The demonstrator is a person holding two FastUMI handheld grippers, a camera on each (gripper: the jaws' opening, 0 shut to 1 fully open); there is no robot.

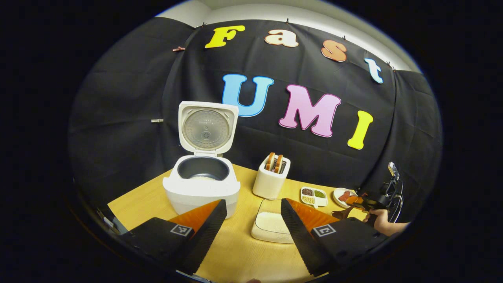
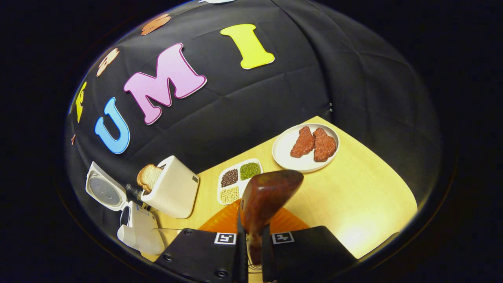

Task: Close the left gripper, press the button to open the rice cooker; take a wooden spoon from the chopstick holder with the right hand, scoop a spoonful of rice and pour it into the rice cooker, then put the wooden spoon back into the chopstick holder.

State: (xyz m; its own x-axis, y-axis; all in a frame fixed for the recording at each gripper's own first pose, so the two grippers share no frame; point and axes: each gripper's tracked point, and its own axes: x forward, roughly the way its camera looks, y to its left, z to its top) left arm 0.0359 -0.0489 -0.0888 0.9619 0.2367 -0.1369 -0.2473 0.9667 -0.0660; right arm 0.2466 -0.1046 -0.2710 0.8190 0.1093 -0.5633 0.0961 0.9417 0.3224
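Observation:
The white rice cooker point(image 1: 201, 184) stands open on the wooden table, lid point(image 1: 207, 127) upright, with a little rice in the dark pot. My left gripper point(image 1: 253, 203) hangs open and holds nothing, just right of the cooker and above a shallow dish of rice point(image 1: 270, 225). Further right, a hand point(image 1: 380, 222) holds my right gripper point(image 1: 367, 204) with the wooden spoon point(image 1: 342, 214). In the right gripper view, my right gripper point(image 2: 254, 236) is shut on the wooden spoon point(image 2: 268, 195) by its handle, bowl pointing up and away. The rice cooker point(image 2: 135, 228) lies far left.
A white toaster point(image 1: 271, 179) with bread slices stands behind the rice dish. To its right sit a divided dish of beans point(image 1: 314, 196) and a plate of red meat pieces point(image 1: 344, 196). The toaster point(image 2: 173, 192), bean dish point(image 2: 237, 181) and plate point(image 2: 290, 151) lie ahead of the spoon.

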